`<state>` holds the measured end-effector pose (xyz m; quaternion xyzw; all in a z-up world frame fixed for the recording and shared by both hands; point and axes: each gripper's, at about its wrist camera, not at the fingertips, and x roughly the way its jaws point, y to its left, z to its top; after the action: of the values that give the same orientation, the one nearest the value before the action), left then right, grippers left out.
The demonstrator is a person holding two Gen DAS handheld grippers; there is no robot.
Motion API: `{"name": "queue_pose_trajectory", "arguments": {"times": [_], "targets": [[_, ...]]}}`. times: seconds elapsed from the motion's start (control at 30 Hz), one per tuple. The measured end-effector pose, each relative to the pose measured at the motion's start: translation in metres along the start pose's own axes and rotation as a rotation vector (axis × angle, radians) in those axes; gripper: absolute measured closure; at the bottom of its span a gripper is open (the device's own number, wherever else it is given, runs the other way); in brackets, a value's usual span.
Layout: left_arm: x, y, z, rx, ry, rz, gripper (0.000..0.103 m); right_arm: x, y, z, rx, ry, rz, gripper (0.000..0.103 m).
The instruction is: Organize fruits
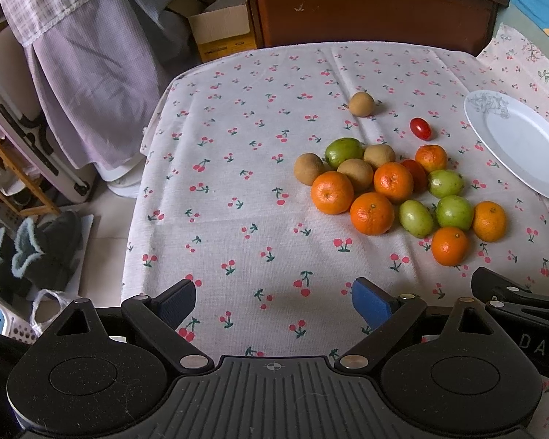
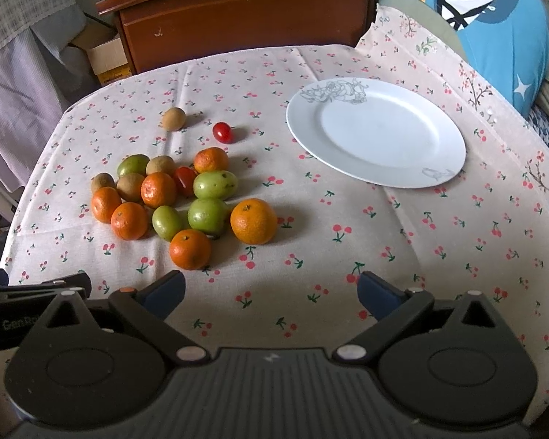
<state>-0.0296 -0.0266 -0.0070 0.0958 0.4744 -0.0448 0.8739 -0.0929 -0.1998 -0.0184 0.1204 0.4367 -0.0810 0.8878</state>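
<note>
A pile of fruit lies on the cherry-print tablecloth [image 1: 238, 168]: several oranges [image 1: 372, 213] [image 2: 253, 221], several green fruits [image 1: 454, 212] [image 2: 215, 184] and several brown fruits [image 1: 355, 172] [image 2: 130, 186]. One brown fruit [image 1: 361, 103] [image 2: 173, 118] and one cherry tomato [image 1: 420, 128] [image 2: 222, 132] lie apart behind the pile. A second tomato [image 2: 185, 180] sits inside the pile. A white plate [image 2: 375, 137] [image 1: 519, 142] stands empty to the right. My left gripper [image 1: 274, 301] is open and empty, near the front edge left of the pile. My right gripper [image 2: 271, 292] is open and empty, in front of the pile.
A brown wooden headboard [image 2: 245, 14] stands behind the table. A cardboard box [image 1: 221, 27] and a hanging checked cloth [image 1: 91, 84] are at the back left. A blue cushion [image 2: 494, 25] lies at the right. Shoes and clutter [image 1: 36, 245] sit on the floor left.
</note>
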Motion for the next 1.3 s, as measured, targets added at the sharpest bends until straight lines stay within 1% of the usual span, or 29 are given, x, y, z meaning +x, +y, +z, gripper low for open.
{"name": "queue_pose_trajectory", "arguments": {"times": [0.27, 0.47, 0.6, 0.7, 0.8, 0.93, 1.0, 1.1, 1.17, 1.2, 1.23, 1.27, 1.3], "targets": [[0.0, -0.003, -0.001, 0.007, 0.0, 0.0, 0.01, 0.0, 0.0, -0.001, -0.007, -0.004, -0.007, 0.004], [-0.002, -0.004, -0.001, 0.011, -0.006, -0.021, 0.009, -0.002, -0.004, -0.001, -0.001, 0.0, 0.014, 0.007], [-0.005, -0.001, -0.001, 0.004, -0.026, -0.026, 0.009, -0.01, -0.012, 0.002, -0.008, -0.019, 0.017, 0.007], [-0.005, 0.005, 0.0, -0.018, -0.027, -0.03, 0.009, -0.021, -0.025, 0.006, 0.013, -0.038, 0.036, 0.007], [-0.007, 0.012, 0.001, -0.037, -0.029, -0.055, 0.009, -0.03, -0.04, 0.008, 0.058, -0.052, 0.039, 0.007], [-0.013, 0.021, 0.005, -0.069, -0.035, -0.107, 0.009, -0.036, -0.057, 0.007, 0.133, -0.045, 0.045, 0.007], [-0.018, 0.023, 0.008, -0.075, -0.048, -0.122, 0.009, -0.038, -0.062, 0.007, 0.158, -0.041, 0.042, 0.007], [-0.027, 0.027, 0.011, -0.071, -0.067, -0.121, 0.009, -0.043, -0.067, 0.008, 0.173, -0.062, 0.039, 0.007], [-0.031, 0.031, 0.014, -0.092, -0.043, -0.118, 0.009, -0.045, -0.066, 0.011, 0.176, -0.065, 0.051, 0.007], [-0.032, 0.032, 0.016, -0.108, -0.027, -0.124, 0.009, -0.046, -0.066, 0.012, 0.178, -0.071, 0.057, 0.008], [-0.033, 0.034, 0.017, -0.115, -0.033, -0.144, 0.009, -0.047, -0.066, 0.012, 0.178, -0.082, 0.063, 0.009], [-0.035, 0.034, 0.017, -0.105, -0.054, -0.16, 0.009, -0.048, -0.067, 0.011, 0.176, -0.09, 0.069, 0.012], [-0.035, 0.032, 0.018, -0.083, -0.072, -0.157, 0.009, -0.047, -0.067, 0.01, 0.177, -0.091, 0.078, 0.014]]}}
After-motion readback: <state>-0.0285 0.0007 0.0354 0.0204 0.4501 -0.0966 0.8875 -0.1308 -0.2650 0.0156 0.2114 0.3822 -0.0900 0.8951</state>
